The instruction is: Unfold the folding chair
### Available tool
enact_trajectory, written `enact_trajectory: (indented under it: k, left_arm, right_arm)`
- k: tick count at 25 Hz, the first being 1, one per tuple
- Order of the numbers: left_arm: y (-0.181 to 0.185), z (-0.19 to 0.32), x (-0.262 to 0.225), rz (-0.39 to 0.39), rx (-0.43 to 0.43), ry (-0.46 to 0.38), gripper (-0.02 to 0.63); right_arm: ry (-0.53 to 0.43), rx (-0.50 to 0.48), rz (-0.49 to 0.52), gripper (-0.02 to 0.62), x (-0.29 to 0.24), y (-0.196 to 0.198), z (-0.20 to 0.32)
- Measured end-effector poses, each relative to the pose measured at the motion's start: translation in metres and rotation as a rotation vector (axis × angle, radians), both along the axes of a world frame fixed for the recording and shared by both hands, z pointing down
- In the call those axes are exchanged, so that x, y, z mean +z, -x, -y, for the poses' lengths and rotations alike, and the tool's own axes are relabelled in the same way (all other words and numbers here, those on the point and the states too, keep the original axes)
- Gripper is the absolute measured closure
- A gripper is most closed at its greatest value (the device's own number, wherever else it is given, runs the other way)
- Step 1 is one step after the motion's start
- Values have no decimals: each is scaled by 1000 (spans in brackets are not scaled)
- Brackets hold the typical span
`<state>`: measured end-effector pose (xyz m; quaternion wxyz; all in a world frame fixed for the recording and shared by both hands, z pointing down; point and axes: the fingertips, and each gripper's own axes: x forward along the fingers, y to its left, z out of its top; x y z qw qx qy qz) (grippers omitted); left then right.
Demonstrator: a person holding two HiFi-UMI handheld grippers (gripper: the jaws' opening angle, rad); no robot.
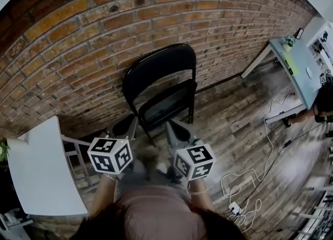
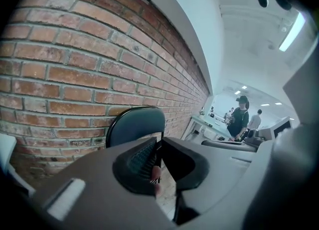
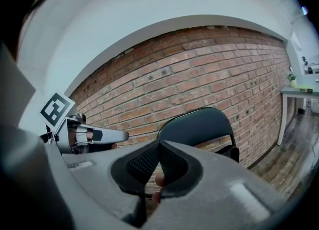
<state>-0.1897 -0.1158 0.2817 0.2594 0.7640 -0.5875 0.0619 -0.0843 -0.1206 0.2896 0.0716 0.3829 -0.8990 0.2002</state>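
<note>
While the black folding chair [image 1: 161,85] stands folded on the plank floor [image 1: 234,124] against the far brick wall [image 1: 78,41], left gripper [image 2: 159,146] is barely parted, empty; right gripper [image 3: 159,146] is closed, empty.

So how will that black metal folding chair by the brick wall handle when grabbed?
The black metal folding chair has a thin tube frame: likely stiff, light. Standing folded against the brick wall, it may slide or tip if pulled.
</note>
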Motion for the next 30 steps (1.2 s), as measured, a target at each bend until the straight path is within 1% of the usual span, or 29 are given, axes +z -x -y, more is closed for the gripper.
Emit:
enact_trajectory:
  k: [8, 15, 25, 30]
  left_arm:
    - [15, 20, 4, 21, -35, 14, 572]
    - [31, 45, 9, 40, -34, 29, 573]
    - [60, 84, 18, 71, 2, 54, 558]
    - [73, 105, 22, 81, 28, 68, 549]
  right_arm:
    - [25, -9, 8, 592, 10, 2, 23]
    - [61, 5, 11, 583, 22, 8, 43]
    - [112, 52, 11, 574, 38, 24, 71]
    - [141, 94, 9, 554, 50, 28, 87]
